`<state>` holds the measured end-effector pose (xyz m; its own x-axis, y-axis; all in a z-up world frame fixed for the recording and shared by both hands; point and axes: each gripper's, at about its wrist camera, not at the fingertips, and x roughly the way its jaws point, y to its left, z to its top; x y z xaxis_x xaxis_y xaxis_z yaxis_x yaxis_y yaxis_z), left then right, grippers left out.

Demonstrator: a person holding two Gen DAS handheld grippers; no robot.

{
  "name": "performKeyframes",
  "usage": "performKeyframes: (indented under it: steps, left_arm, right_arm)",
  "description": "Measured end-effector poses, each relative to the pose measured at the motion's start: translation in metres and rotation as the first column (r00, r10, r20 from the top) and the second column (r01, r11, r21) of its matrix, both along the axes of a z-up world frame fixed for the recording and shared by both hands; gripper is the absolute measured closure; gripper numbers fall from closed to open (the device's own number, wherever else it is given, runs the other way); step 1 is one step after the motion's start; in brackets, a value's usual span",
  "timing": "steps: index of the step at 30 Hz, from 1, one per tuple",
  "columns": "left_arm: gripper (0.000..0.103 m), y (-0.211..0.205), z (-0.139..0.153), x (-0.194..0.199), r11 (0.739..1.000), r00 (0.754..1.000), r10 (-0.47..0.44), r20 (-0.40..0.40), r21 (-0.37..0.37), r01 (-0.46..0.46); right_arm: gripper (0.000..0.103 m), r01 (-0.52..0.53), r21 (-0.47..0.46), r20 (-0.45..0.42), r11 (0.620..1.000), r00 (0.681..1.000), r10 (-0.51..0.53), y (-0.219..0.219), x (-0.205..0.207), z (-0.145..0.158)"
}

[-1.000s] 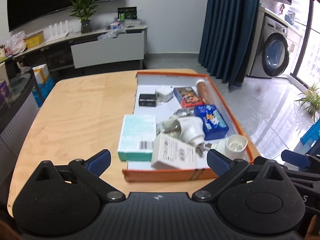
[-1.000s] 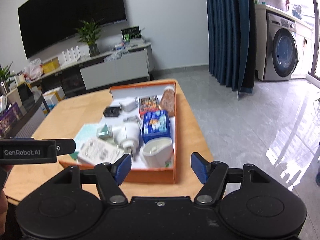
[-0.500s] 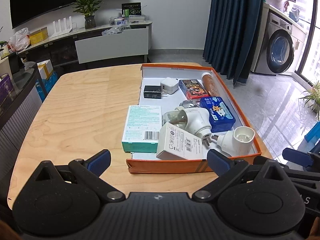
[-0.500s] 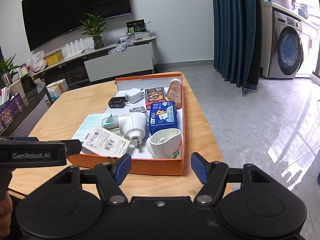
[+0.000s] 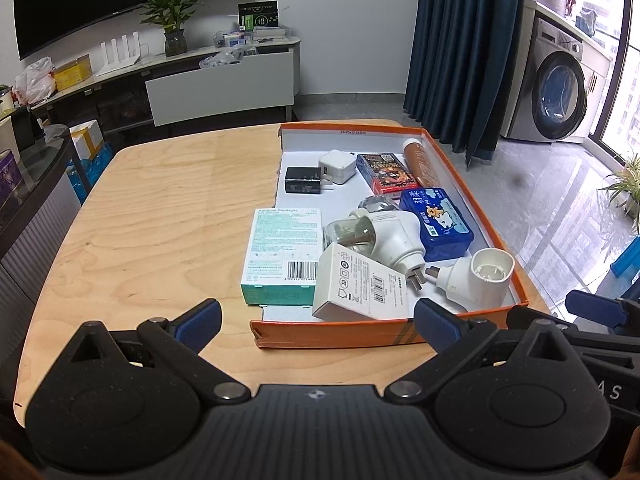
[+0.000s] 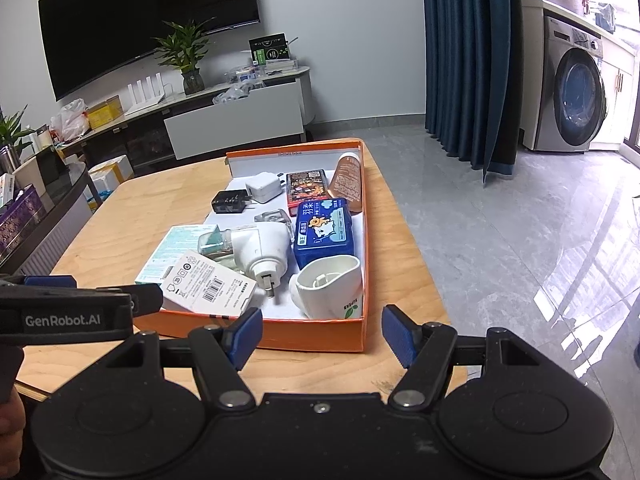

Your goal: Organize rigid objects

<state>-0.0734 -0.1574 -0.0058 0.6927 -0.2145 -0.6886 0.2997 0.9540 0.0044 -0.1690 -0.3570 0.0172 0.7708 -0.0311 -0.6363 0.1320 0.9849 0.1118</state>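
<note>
Both the left gripper [image 5: 318,318] and the right gripper [image 6: 322,334] gape wide, holding nothing, short of the orange box [image 5: 340,334]. Only the right wrist view shows the white cup's [image 6: 328,286] green leaf print.

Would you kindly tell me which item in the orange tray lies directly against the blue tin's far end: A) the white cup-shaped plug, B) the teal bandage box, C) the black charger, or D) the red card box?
D: in the left wrist view the red card box sits just beyond the blue tin, its near corner meeting the tin's far end inside the orange tray, while the other three lie elsewhere.
</note>
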Motion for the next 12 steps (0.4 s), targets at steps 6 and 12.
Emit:
performKeyframes:
  steps: [6, 12]
  left_arm:
    - [0.000, 0.0012, -0.0001, 0.0032, 1.000, 1.000, 0.000, -0.008, -0.007, 0.000]
    - [0.000, 0.0017, 0.0012, 0.0029, 1.000, 1.000, -0.006, 0.008, -0.012, 0.006]
  right_arm:
    - [0.024, 0.001, 0.003, -0.005, 1.000, 1.000, -0.001, 0.0006, 0.0022, -0.0016]
    - [0.024, -0.003, 0.003, -0.012, 1.000, 1.000, 0.003, 0.0013, 0.0045, -0.0029]
